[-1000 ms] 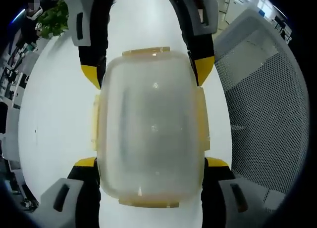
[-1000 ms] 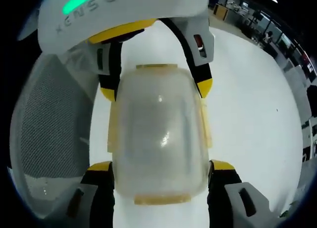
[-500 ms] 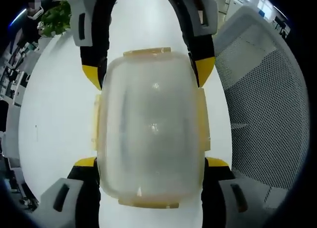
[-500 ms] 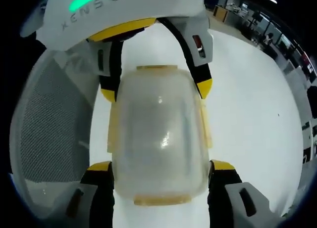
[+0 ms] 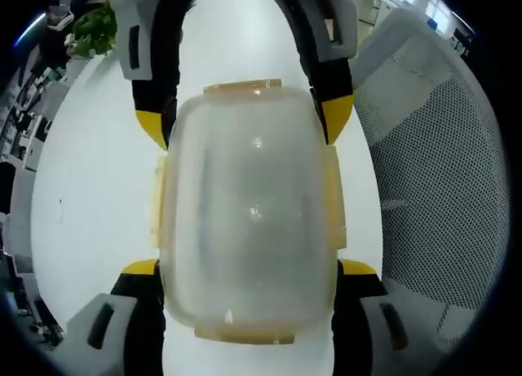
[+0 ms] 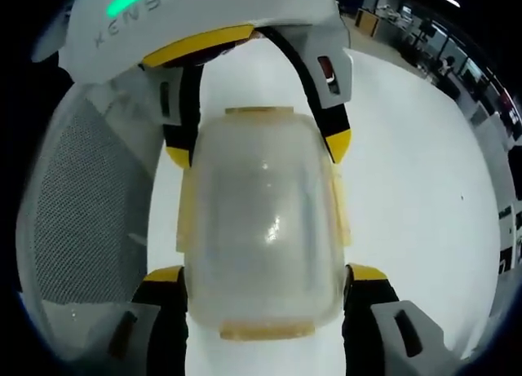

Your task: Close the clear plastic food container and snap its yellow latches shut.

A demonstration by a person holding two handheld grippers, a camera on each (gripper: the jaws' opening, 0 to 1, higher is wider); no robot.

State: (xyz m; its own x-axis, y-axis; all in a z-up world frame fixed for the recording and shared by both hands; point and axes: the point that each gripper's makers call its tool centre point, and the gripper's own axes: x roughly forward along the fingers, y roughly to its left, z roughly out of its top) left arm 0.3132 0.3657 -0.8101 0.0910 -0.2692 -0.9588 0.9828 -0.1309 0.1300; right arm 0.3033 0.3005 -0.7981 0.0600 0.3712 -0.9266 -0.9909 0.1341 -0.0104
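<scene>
Both tongs [image 5: 249, 266] flank container [image 5: 249, 213].

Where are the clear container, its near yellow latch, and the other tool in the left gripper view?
clear container [image 5: 249, 213], left gripper view, middle of lid
near yellow latch [image 5: 245, 337], left gripper view, bottom-edge tab
right tool [image 5: 245, 127], left gripper view, between its yellow tips

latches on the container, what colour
Yellow latches, clearest in the left gripper view, on the clear container.
</scene>
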